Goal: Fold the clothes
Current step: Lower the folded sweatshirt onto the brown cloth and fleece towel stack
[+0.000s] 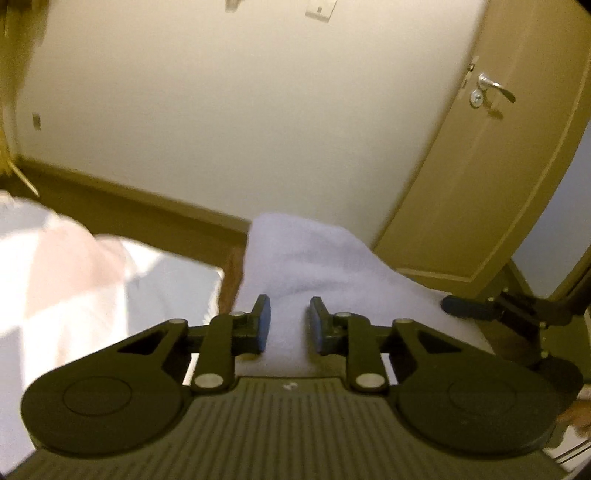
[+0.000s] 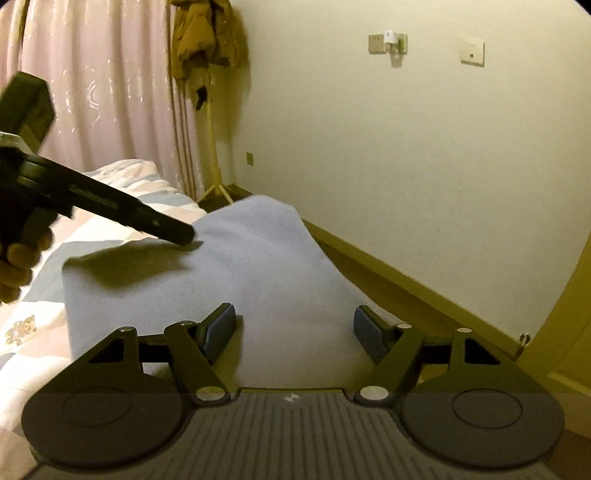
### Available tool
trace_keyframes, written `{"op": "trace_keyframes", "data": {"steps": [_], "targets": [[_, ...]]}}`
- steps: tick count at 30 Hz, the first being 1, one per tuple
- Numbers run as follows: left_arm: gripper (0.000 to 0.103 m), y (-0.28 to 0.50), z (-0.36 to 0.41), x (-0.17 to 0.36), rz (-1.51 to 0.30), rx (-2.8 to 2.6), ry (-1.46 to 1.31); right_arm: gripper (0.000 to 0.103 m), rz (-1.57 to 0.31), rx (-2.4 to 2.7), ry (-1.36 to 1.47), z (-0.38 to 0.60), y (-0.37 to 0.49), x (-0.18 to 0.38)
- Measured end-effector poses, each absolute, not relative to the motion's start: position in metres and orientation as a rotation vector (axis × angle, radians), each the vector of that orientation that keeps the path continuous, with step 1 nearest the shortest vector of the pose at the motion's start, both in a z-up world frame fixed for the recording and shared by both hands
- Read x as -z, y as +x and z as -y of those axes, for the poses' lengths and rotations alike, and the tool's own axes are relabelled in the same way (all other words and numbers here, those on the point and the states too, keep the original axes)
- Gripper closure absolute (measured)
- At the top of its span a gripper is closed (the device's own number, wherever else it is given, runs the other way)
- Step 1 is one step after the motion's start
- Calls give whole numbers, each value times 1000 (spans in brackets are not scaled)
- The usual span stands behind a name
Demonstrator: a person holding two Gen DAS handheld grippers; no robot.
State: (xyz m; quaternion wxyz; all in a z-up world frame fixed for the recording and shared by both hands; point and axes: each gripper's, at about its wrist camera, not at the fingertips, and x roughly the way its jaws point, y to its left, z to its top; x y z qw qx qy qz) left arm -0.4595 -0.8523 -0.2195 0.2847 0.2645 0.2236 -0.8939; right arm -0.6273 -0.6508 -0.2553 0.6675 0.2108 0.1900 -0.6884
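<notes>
Two tools on a pale blue, soft-napped cloth (image 2: 229,280): left tool (image 1: 290,325) narrow, right tool (image 2: 294,334) wide.

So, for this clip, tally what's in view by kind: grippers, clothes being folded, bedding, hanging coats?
Grippers: 2 (left gripper, right gripper)
Light blue garment: 1
Patterned quilt: 1
Brown coat on a stand: 1
Total: 5

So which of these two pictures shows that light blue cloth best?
The right wrist view: the light blue cloth spreads wide on the bed, folded edge visible. The left wrist view shows only a blurred, narrower part between its fingers.
</notes>
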Motion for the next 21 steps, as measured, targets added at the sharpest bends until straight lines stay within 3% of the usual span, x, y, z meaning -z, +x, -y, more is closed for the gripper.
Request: {"op": "trace_keyframes", "data": {"steps": [5,9,12,21], "targets": [[82,-429,821,206,-578,2361,709,30,-351,1485,469,630,-627,229],[80,-410,805,231,-643,2283,732,30,-444,1400,471,618,-619,244],[69,-401,804,249,-720,2233,698,25,-552,1368,425,624,-605,266],[63,-401,794,255,-724,2185,695,15,-604,1360,432,618,-599,269]]}}
